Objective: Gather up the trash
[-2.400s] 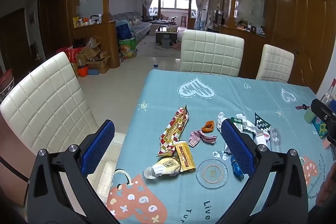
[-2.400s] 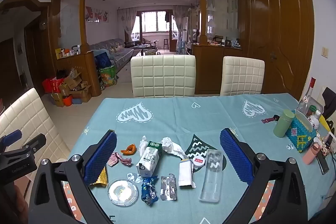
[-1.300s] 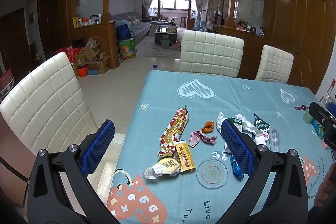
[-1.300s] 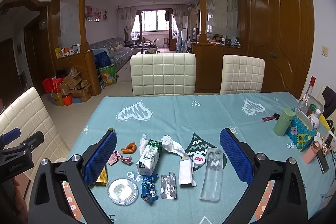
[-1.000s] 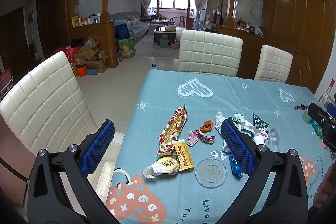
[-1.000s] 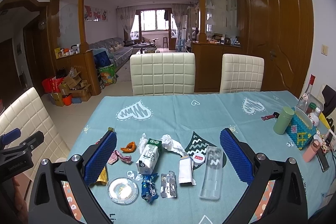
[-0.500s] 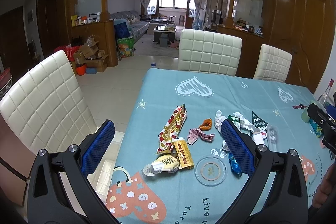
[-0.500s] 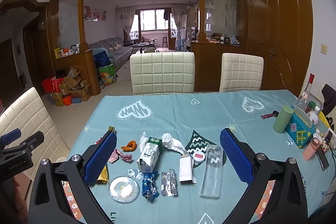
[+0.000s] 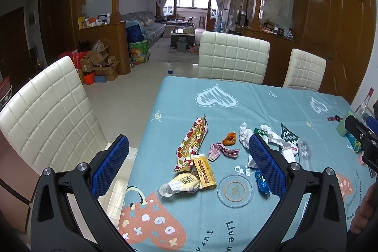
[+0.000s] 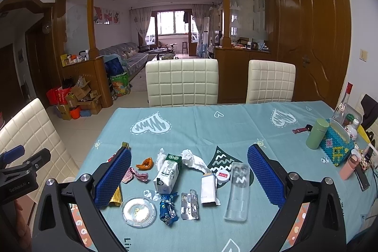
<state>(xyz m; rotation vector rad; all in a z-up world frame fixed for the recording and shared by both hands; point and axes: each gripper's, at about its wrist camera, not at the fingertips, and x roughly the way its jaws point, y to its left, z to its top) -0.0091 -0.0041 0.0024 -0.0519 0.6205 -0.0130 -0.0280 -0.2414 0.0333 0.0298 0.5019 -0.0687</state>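
Milk carton (image 10: 166,173) between wrapper (image 10: 138,174) and tray (image 10: 238,190), on table (image 10: 236,124)

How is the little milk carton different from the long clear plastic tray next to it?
The milk carton is white and green with printing, and you can't see through it; the clear plastic tray is see-through and unprinted. The milk carton is a chunky box, the clear plastic tray long and flat. Both lie on the blue tablecloth, between the open right gripper fingers.

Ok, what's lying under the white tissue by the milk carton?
The crumpled white tissue drapes past the milk carton onto the tablecloth; its far end overlaps a small white tube. Anything beneath the folds is hidden.
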